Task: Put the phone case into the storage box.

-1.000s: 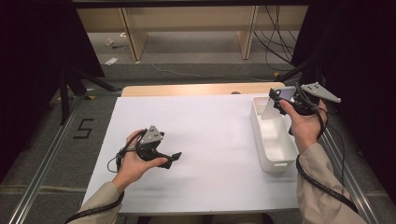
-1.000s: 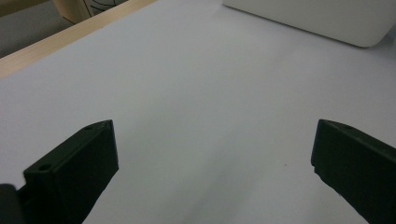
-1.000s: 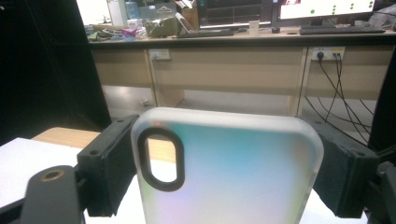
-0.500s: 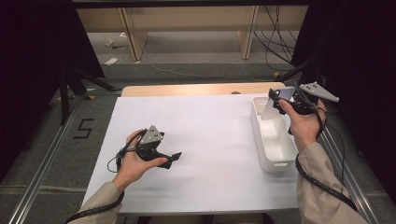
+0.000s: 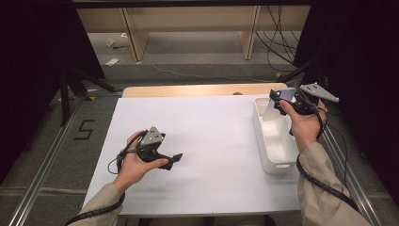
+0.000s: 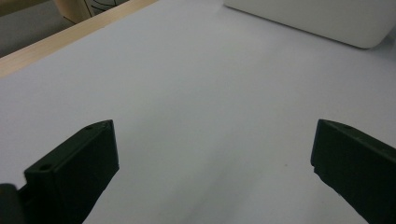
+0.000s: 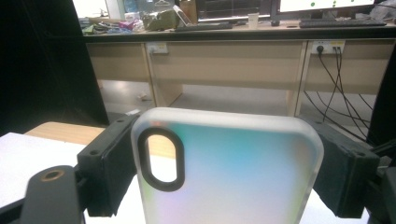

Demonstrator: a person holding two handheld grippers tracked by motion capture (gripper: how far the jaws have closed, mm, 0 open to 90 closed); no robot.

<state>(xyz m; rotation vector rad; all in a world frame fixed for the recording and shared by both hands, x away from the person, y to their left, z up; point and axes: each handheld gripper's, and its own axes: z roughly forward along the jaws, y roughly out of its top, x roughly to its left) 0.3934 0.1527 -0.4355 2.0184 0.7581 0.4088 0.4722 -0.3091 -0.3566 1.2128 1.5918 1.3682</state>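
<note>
My right gripper (image 5: 278,99) is raised over the far end of a white bin (image 5: 273,141) at the table's right and is shut on a translucent phone case (image 5: 270,110), (image 7: 229,172). In the right gripper view both black pads press on the case's long sides, and its oval camera cut-out sits upper left. My left gripper (image 5: 176,157) rests low on the white table sheet (image 5: 211,141) at the left, pointing right. The left gripper view has its jaws wide apart with bare sheet between them, so it is open.
The bin's outer wall (image 6: 317,18) lies ahead of my left gripper. A strip of wooden table edge (image 5: 197,89) runs along the far side of the sheet. Metal rails flank the table, and desks with cables stand beyond.
</note>
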